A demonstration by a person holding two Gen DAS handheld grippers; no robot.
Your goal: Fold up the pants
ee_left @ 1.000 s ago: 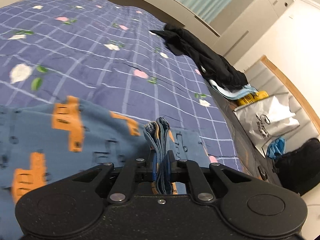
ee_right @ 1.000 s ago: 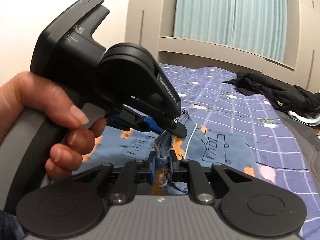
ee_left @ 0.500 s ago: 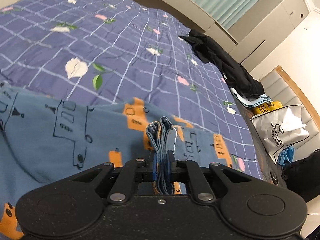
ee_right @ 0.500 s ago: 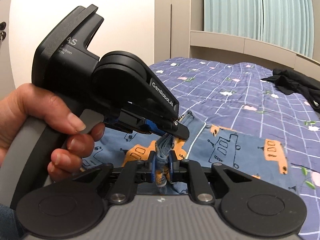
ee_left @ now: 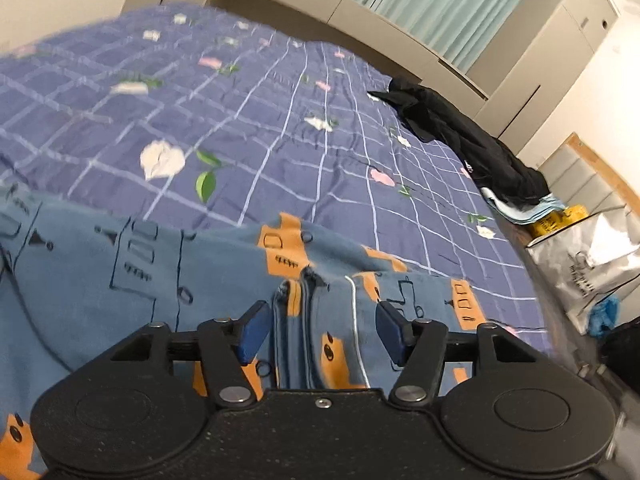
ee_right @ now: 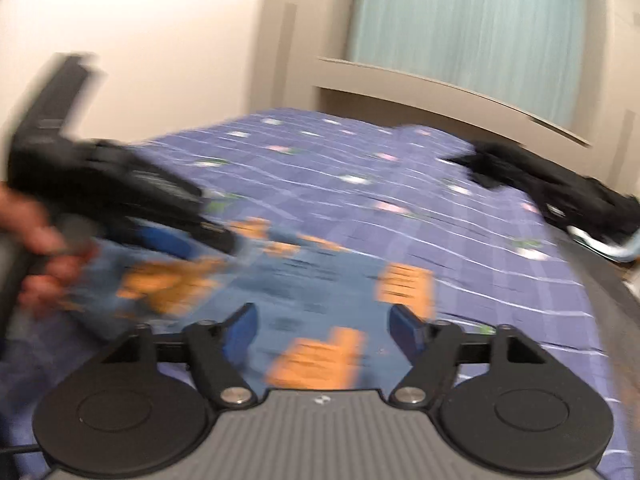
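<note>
The pants (ee_left: 132, 276) are blue with orange and dark line prints and lie on the purple checked bedspread (ee_left: 280, 128). My left gripper (ee_left: 323, 330) is open just above them, and a folded edge with white piping (ee_left: 354, 320) lies between its blue fingers (ee_left: 254, 330). My right gripper (ee_right: 323, 330) is open over the pants (ee_right: 320, 280) in the blurred right wrist view. The left gripper (ee_right: 120, 196) shows there at the left, held by a hand.
A black garment (ee_left: 464, 140) lies on the bed's far right side, also in the right wrist view (ee_right: 560, 184). A white bag (ee_left: 588, 256) and yellow and blue items sit beside the bed. A cabinet and curtains stand behind.
Both grippers opened and let go of the bunched pants edge, which now lies flat on the bed. The right wrist view has swung and is blurred.
</note>
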